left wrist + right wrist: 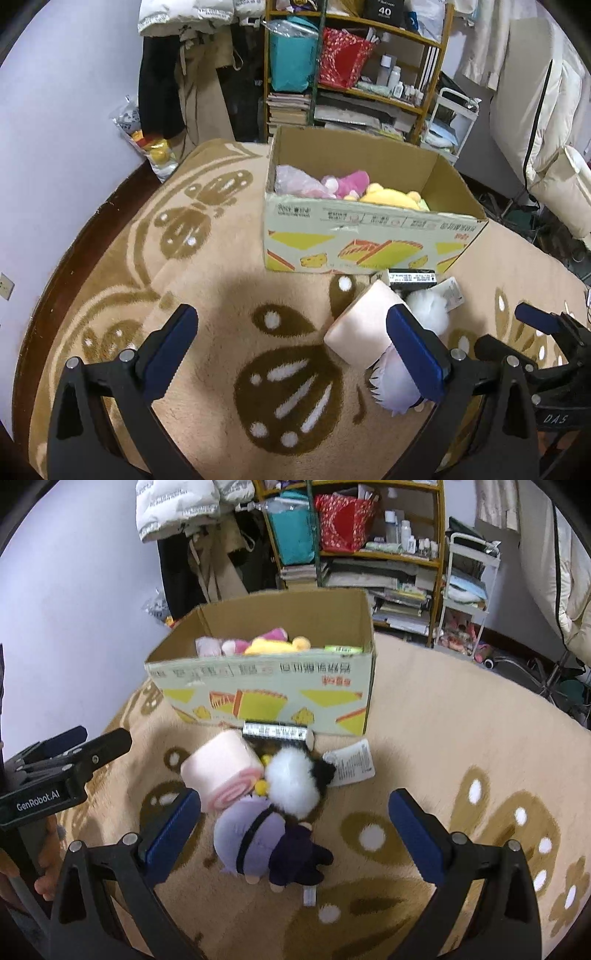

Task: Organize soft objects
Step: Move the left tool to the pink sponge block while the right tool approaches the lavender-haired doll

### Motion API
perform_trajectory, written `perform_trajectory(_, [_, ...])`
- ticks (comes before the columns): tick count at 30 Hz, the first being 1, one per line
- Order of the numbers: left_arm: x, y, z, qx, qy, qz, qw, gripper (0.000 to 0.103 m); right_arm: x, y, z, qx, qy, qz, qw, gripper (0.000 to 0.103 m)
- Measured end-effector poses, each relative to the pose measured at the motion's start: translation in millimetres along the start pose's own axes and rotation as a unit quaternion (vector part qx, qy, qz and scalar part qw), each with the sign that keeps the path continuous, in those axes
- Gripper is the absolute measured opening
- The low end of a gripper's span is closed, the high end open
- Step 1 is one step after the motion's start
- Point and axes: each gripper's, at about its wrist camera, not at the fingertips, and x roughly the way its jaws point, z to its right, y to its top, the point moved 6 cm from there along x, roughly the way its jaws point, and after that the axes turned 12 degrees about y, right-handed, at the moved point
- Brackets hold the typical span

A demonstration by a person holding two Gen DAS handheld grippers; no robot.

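An open cardboard box point(369, 240) point(266, 698) stands on the rug and holds pink and yellow plush toys point(391, 197) point(273, 644). In front of it lie a pink roll-cake plush point(364, 328) point(221, 771), a white fluffy plush point(428, 308) point(293, 782) and a purple-haired doll point(391, 384) point(266, 845). My left gripper point(291, 354) is open and empty, left of the pile. My right gripper point(295, 834) is open, its fingers either side of the doll, above it.
The beige patterned rug point(258, 369) point(461, 775) covers the floor. A shelf point(354, 66) point(369, 535) with bags and books stands behind the box, hanging clothes point(177, 74) to its left, a white trolley point(469, 590) to its right. A paper tag point(351, 762) lies by the box.
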Motion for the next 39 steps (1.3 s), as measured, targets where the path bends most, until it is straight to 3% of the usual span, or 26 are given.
perform_trajectory(12, [33,-5,25,0.037,-0.050,-0.043,0.9971,0.101,28,-19,11,0.021,0.001,-0.055,0.998,0.103])
perform_trajectory(22, [55,-17,49,0.071,-0.096,-0.085,0.9893,0.101,45,-30,15,0.025,-0.003,-0.089,0.996,0.103])
perform_trajectory(39, [77,-28,74,0.112,-0.110,-0.114,0.9809,0.100,57,-35,16,0.026,-0.006,-0.116,0.993,0.103])
